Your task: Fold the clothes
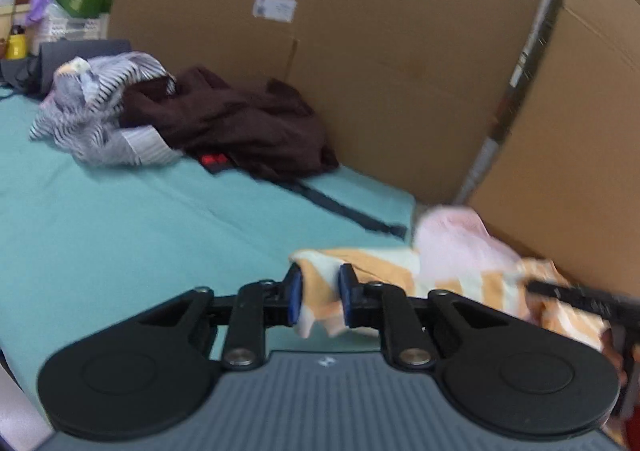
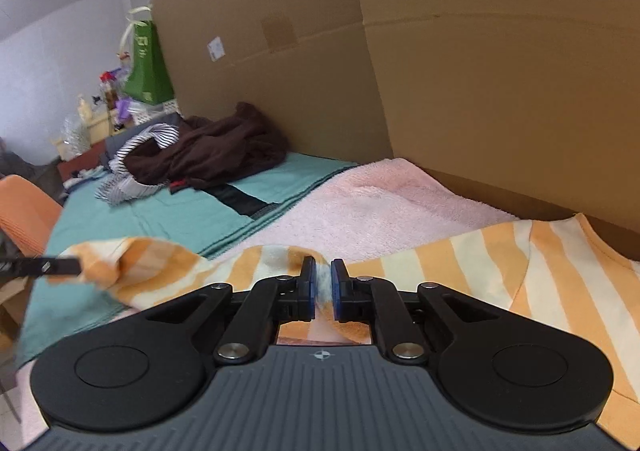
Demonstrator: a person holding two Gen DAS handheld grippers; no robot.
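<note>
A: What have the two grippers got hold of?

B: The same garment. The left gripper (image 1: 319, 297) is pinched on a bunched edge of the orange-and-cream striped shirt (image 1: 452, 279), cloth squeezed between the blue pads. The right gripper (image 2: 323, 289) is nearly closed on another fold of the striped shirt (image 2: 552, 283), with a thin wad of fabric in the gap.

A: Why two grips on one edge?

B: My guess is they want the hem or a side seam stretched between them, so the shirt can be lifted and laid flat for a fold. One pinch alone would let it droop.

A: Where is the shirt from each gripper?

B: In the left view it runs from the pads out toward three o'clock, draped partly over a pink towel (image 1: 460, 239). In the right view it spreads from the pads to three and four o'clock, and a raised flap goes off toward nine o'clock, where the other gripper's finger meets it. That part is blurred, so I can't be sure how firmly it is pinched there.

A: And the rest?

B: A brown garment (image 1: 240, 123) and a black-and-white striped one (image 1: 100, 119) lie heaped at about eleven o'clock on the teal sheet (image 1: 120, 231), well apart from the grippers, against the cardboard boxes (image 1: 360, 51). They look unfolded, so they're probably waiting their turn.
</note>
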